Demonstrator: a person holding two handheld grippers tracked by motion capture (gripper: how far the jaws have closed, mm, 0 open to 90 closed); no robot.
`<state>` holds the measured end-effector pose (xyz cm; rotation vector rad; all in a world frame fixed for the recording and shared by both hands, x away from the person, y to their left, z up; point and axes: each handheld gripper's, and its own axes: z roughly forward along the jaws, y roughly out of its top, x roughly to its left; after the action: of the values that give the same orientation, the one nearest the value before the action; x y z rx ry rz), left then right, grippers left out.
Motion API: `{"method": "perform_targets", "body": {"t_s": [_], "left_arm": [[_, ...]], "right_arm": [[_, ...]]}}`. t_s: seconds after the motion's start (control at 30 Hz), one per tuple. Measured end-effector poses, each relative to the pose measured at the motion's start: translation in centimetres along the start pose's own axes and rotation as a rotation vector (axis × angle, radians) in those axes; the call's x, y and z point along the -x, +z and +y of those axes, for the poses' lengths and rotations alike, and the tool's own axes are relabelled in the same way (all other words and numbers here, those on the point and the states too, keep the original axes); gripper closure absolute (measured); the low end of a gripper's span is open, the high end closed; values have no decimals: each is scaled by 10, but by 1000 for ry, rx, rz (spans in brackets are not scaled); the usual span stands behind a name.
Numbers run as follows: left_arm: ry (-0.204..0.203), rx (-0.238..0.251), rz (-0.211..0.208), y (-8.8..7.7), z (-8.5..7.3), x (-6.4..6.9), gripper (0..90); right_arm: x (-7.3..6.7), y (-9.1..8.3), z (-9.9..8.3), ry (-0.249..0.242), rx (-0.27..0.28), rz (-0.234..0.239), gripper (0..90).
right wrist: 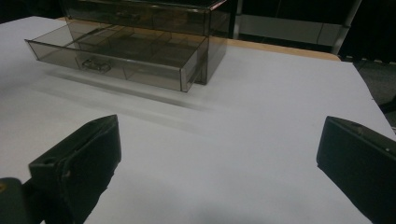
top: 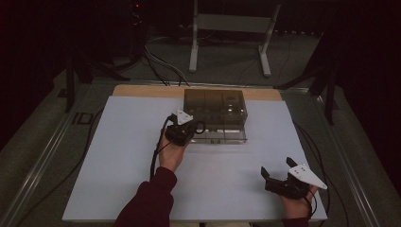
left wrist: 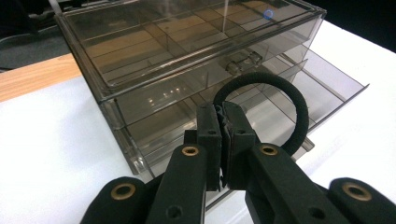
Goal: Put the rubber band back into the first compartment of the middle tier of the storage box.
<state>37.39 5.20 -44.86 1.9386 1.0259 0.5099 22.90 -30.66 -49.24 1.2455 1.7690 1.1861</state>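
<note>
My high view looks forward and down over the whole white table point(top: 118, 156). My left gripper view sits close against the smoked drawer box point(left wrist: 187, 60), facing its front. My right gripper view looks low across the table at that same box from farther off.

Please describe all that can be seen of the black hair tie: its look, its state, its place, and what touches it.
The hair tie is a black ring that looks like soft, matte fabric elastic, even in thickness and unbroken. The left gripper pinches it at one spot between closed jaws, so the loop stands up and leans right in the left gripper view, holding a round shape. It hangs in the air in front of the smoky clear drawer box, over its pulled-out lower drawer. I see nothing but the jaws touching it.
</note>
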Motion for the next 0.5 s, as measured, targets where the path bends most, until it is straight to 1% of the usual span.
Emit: {"method": "perform_targets", "body": {"t_s": [0.1,0.3,0.5], "left_arm": [[2,-2,6,1,0,-3,886],[-8,-2,2,2,-1,-7,886],[-5,-4,3,3,0,-10,886]], "right_arm": [[0,0,0,1,0,0,4],[0,0,0,3,-3,3,4],[0,0,0,1,-1,2,4]]}}
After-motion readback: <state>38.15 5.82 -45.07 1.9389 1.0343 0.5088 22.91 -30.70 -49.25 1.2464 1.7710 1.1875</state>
